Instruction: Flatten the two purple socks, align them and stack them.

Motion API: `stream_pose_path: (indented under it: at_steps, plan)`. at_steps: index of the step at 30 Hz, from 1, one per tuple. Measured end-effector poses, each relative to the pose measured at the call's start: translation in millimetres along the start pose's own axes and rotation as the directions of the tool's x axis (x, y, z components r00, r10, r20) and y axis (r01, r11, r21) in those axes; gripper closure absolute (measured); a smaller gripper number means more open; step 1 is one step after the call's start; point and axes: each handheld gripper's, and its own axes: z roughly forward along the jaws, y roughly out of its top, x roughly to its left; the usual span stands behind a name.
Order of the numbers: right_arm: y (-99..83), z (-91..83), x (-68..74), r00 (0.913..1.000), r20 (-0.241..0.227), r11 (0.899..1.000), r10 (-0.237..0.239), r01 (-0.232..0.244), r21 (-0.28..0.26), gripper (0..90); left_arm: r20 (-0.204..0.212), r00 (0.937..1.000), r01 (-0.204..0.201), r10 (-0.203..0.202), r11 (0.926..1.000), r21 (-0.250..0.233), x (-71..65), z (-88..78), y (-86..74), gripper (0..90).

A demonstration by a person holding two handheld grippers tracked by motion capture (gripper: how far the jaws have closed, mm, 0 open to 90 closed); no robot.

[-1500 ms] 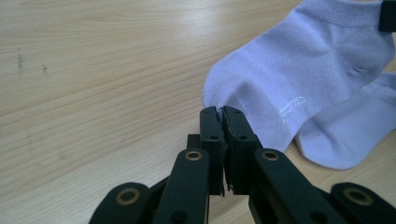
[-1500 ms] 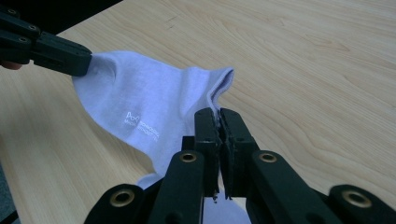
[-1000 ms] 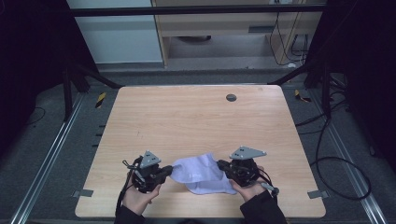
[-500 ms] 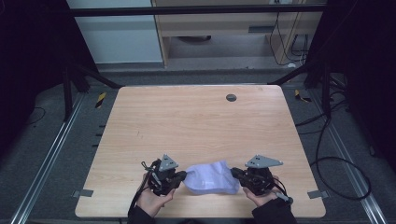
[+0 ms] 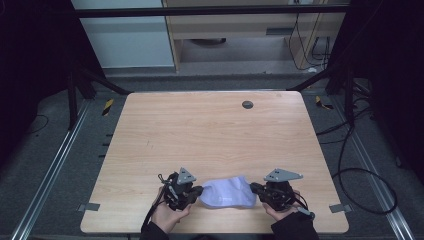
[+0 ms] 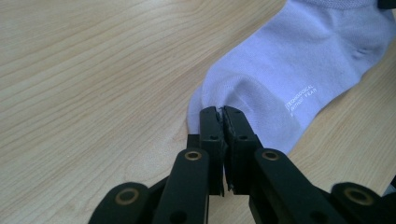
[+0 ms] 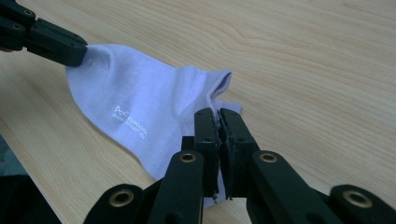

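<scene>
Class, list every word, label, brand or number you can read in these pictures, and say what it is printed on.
Small white logo with two lines of lettering on the pale sock, seen in both gripper views: too small and blurred to read with confidence.
Wooden table, left gripper, right gripper: no text visible.

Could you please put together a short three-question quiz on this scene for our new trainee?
1. True or false: the left gripper is shut on an end of the sock.
2. Where does the sock lie on the table?
A. by the far edge
B. near the person's edge, between the two grippers
C. hanging off the side
3. Fill in: the right gripper pinches the sock's ____ end, where the cloth opens.

Key:
1. True; its jaws are closed on the cloth.
2. B.
3. Cuff; the white printed lettering sits further along the sock.
</scene>
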Motion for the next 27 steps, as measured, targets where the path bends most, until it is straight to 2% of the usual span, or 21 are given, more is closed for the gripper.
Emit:
stream_pose_path:
  at_steps: [9, 19, 27]
  plan:
    - [-4.0, 7.0, -6.6, 0.9998, 0.011, 0.999, 0.016, -0.016, 0.030, 86.4, -0.008, 0.9999, -0.010, 0.010, 0.9996, 0.028, 0.5, 8.4, -2.5, 86.0]
    - [-6.8, 17.3, -11.0, 0.9996, 0.020, 0.998, 0.020, -0.021, 0.055, 86.1, -0.018, 0.9998, -0.004, 0.005, 0.9989, 0.047, 2.9, 16.0, -5.6, 85.4]
    - [-10.4, 23.7, -13.7, 0.9992, 0.037, 0.996, 0.017, -0.020, 0.084, 83.0, -0.037, 0.9988, -0.029, 0.031, 0.9975, 0.064, 1.7, 20.0, -8.0, 82.4]
